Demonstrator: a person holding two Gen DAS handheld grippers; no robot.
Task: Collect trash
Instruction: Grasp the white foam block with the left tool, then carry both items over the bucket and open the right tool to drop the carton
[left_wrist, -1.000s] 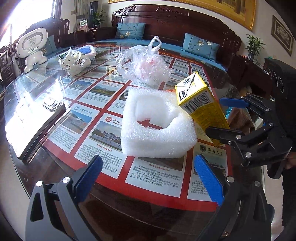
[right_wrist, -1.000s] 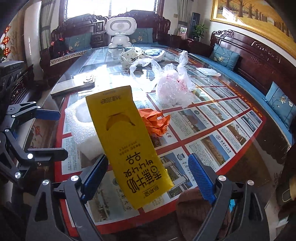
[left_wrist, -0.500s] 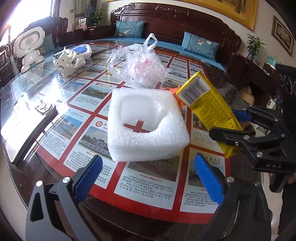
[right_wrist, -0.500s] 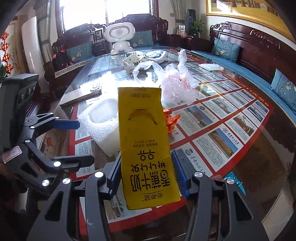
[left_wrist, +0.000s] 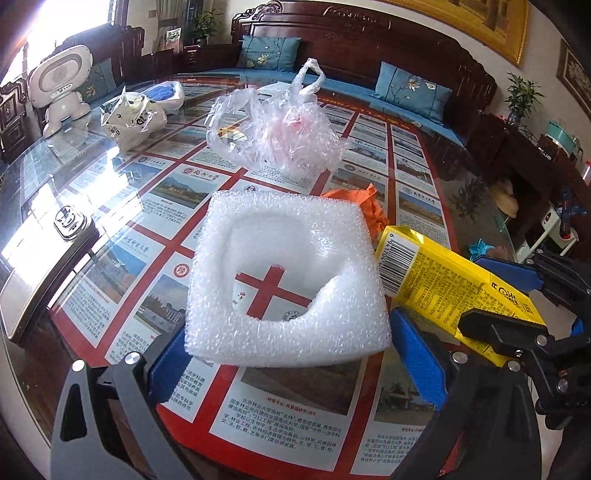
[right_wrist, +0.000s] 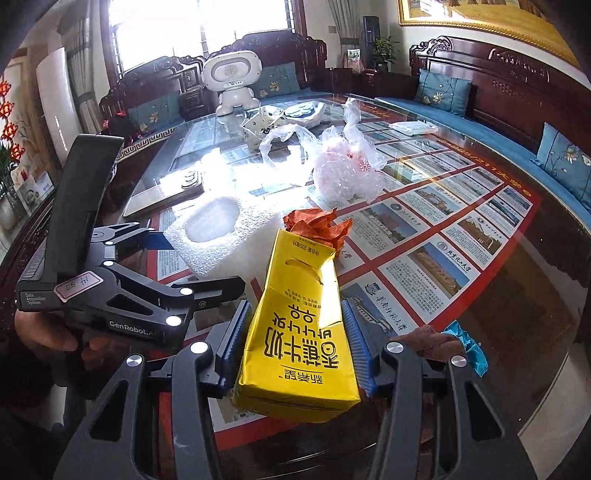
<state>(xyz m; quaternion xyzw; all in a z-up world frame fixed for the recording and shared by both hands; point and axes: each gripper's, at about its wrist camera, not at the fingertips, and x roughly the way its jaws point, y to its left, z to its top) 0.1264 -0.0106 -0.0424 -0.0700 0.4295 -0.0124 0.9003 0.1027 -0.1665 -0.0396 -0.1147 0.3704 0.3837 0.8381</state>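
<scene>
A yellow milk carton (right_wrist: 299, 325) is clamped between the blue pads of my right gripper (right_wrist: 293, 310), tilted and held off the glass table (right_wrist: 517, 229). In the left wrist view the carton (left_wrist: 454, 291) sticks out leftward from the right gripper (left_wrist: 495, 295), close to a white foam block (left_wrist: 288, 229). The foam lies flat on the table. My left gripper (left_wrist: 288, 332) is open, its pads (left_wrist: 417, 354) beside the foam's near corners, with the left pad partly hidden behind it. The right wrist view shows the left gripper (right_wrist: 195, 262) at the foam (right_wrist: 221, 236).
A crumpled orange paper (left_wrist: 365, 206) lies just behind the foam. Beyond it sit a clear plastic bag (left_wrist: 280, 136), a white crumpled wrapper (left_wrist: 129, 118) and a white toy robot (left_wrist: 62, 92). A flat silver device (left_wrist: 44, 258) lies at the left edge. Sofas ring the table.
The right gripper closed on the carton, lifted it a little and rolled it. The left gripper moved forward, so the foam's near edge now sits between its open fingers.
</scene>
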